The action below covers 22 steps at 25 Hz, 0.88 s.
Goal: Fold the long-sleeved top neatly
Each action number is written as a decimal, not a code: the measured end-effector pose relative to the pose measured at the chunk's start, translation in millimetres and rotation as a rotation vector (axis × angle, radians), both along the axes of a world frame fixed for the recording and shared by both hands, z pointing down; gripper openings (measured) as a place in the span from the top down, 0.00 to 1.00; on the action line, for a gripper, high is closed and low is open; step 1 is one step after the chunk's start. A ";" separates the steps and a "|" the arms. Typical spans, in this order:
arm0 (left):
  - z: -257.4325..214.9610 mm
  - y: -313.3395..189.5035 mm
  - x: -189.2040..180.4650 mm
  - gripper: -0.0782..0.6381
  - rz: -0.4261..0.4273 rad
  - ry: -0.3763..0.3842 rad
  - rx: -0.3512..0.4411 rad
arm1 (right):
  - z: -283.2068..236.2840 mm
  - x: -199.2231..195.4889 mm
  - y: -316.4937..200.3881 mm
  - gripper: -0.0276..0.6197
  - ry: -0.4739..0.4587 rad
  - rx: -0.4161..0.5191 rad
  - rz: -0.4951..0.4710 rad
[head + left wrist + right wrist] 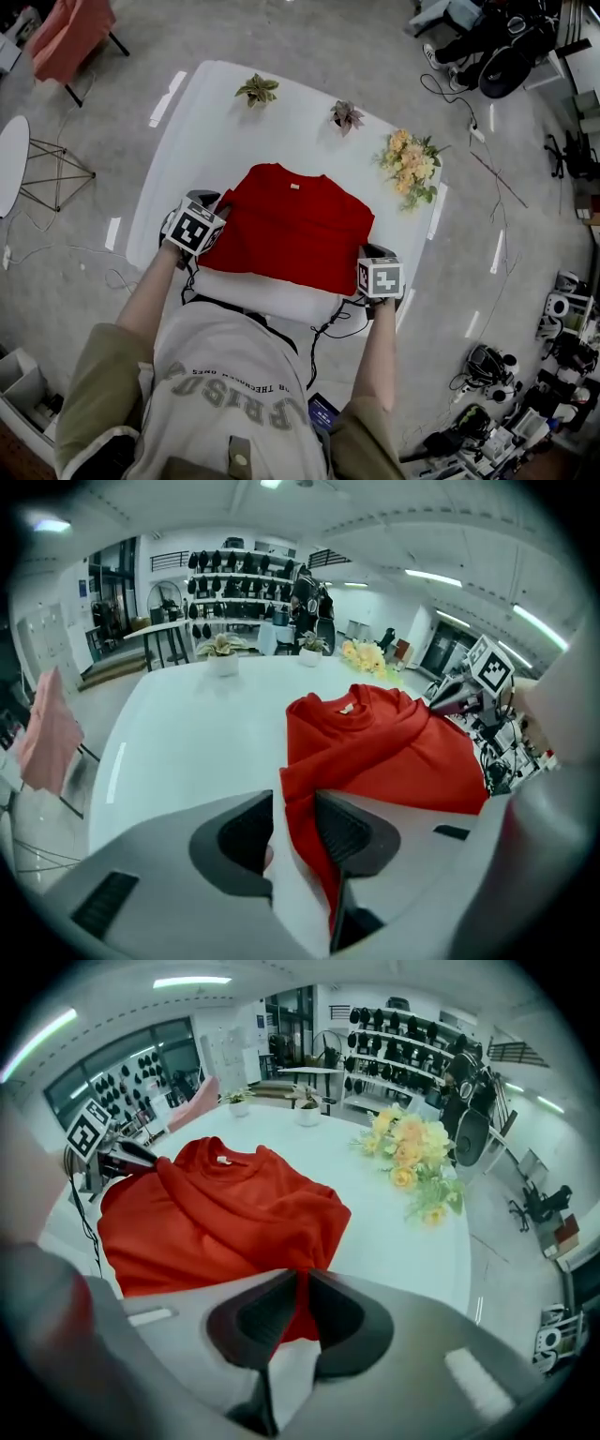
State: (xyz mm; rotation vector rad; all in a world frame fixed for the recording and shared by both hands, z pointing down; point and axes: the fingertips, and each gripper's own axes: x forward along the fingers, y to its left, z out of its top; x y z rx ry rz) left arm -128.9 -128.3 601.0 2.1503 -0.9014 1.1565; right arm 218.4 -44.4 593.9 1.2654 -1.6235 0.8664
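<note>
The red long-sleeved top (291,230) lay flat approx. in the middle of the white oval table (216,122), collar at the far side, hem toward the person. No sleeves stuck out at either side, and the body made a compact, roughly square block, so the sleeves had prob. been folded in already.

The left gripper (293,799) sat at the near left corner of the top. Its jaws stood a little apart w/ the fabric edge running between them, lying against one pad while a sliver of table showed by the other. That looked like a loose hold at best, not a firm pinch. The right gripper (298,1274) was at the near right corner, jaws all but together and clamped on a thin fold of red cloth.

A yellow flower bouquet (410,164) stood by the far right edge, apart from the top.

Judged from that layout, the job was approx. half done: width reduced, length not. Still left were lifting the hem, carrying it over to the collar, i.e. folding the body in half, then smoothing. The left corner would prob. need a tighter pinch first, or the hem could drop on that side and skew the fold.
</note>
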 end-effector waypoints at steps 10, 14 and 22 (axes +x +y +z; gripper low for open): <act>-47.1 58.9 -71.6 0.65 -0.050 -0.052 0.099 | -55.9 12.2 57.5 0.72 -0.075 0.191 -0.032; -22.0 136.3 -36.4 0.53 0.143 -0.057 -0.001 | -28.7 -20.9 127.1 0.43 -0.134 0.059 -0.196; 10.4 152.0 -25.3 0.64 0.121 -0.189 0.085 | 7.6 -41.5 128.3 0.76 0.018 0.101 -0.324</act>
